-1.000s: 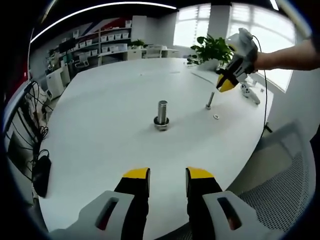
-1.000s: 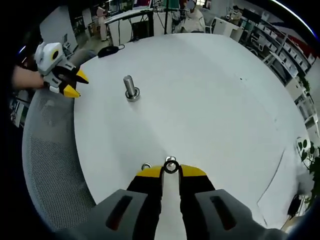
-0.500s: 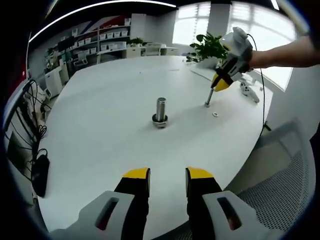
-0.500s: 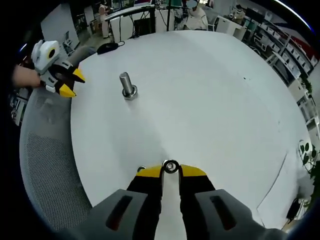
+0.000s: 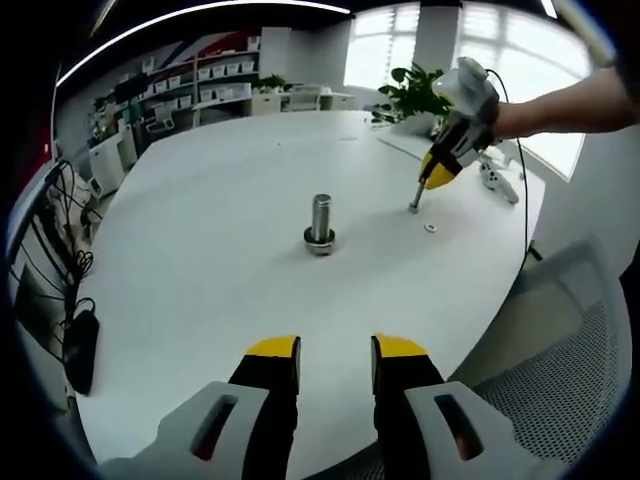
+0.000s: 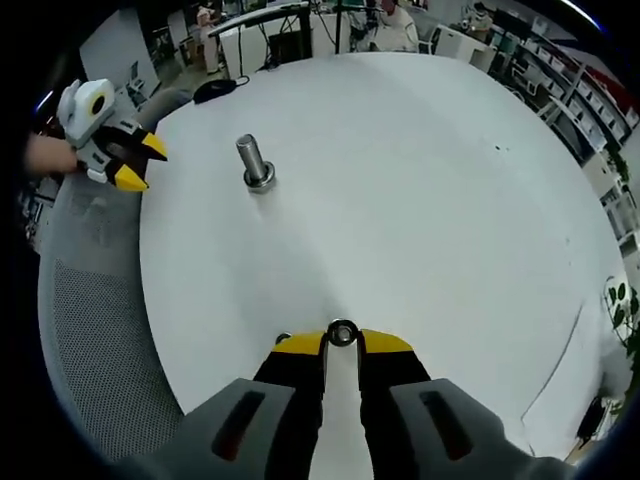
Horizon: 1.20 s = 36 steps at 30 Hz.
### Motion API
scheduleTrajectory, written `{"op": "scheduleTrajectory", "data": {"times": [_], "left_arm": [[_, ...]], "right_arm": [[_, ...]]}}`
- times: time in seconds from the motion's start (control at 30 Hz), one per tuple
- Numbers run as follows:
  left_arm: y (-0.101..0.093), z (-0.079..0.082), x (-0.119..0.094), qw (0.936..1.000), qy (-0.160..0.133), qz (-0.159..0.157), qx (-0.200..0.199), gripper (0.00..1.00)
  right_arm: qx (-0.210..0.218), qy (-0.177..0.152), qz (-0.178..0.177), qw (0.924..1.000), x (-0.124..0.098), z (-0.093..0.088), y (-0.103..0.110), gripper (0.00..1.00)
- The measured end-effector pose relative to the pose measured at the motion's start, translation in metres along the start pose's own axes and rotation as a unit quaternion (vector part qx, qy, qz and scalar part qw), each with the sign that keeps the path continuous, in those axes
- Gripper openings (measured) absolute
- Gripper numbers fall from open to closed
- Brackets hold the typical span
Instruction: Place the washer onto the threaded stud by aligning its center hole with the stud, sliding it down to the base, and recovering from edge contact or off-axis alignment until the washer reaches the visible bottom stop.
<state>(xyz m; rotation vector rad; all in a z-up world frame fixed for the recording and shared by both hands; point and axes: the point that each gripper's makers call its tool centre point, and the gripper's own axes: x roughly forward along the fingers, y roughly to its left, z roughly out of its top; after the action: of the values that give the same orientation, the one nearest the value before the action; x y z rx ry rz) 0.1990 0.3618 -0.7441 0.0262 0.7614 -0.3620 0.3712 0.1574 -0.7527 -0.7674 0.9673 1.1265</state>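
- In the right gripper view the right gripper has its yellow-tipped jaws nearly together, with the round top of a small stud between the tips; whether they actually grip it I cannot tell.
- Just left of those tips a small washer peeps out on the white table, partly hidden by the left jaw.
- The left gripper view shows the same spot from the side: the small stud stands upright with the right gripper at its top, and the washer lies flat on the table just beside the stud's foot, not yet on it.
- The left gripper hangs over the near table edge with its jaws spread apart and nothing between them.
- Well ahead of its jaws, a thick metal post stands upright on a ring-shaped base.
- In the right gripper view that post stands far ahead and to the left of the jaws, with the left gripper beyond the table edge, above a grey mesh chair.
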Motion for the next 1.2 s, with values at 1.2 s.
{"op": "scheduleTrajectory", "data": {"times": [1.2], "left_arm": [[0.001, -0.003, 0.002, 0.9999, 0.009, -0.001, -0.006, 0.26]], "right_arm": [[0.013, 0.029, 0.018, 0.9993, 0.031, -0.018, 0.0, 0.15]]}}
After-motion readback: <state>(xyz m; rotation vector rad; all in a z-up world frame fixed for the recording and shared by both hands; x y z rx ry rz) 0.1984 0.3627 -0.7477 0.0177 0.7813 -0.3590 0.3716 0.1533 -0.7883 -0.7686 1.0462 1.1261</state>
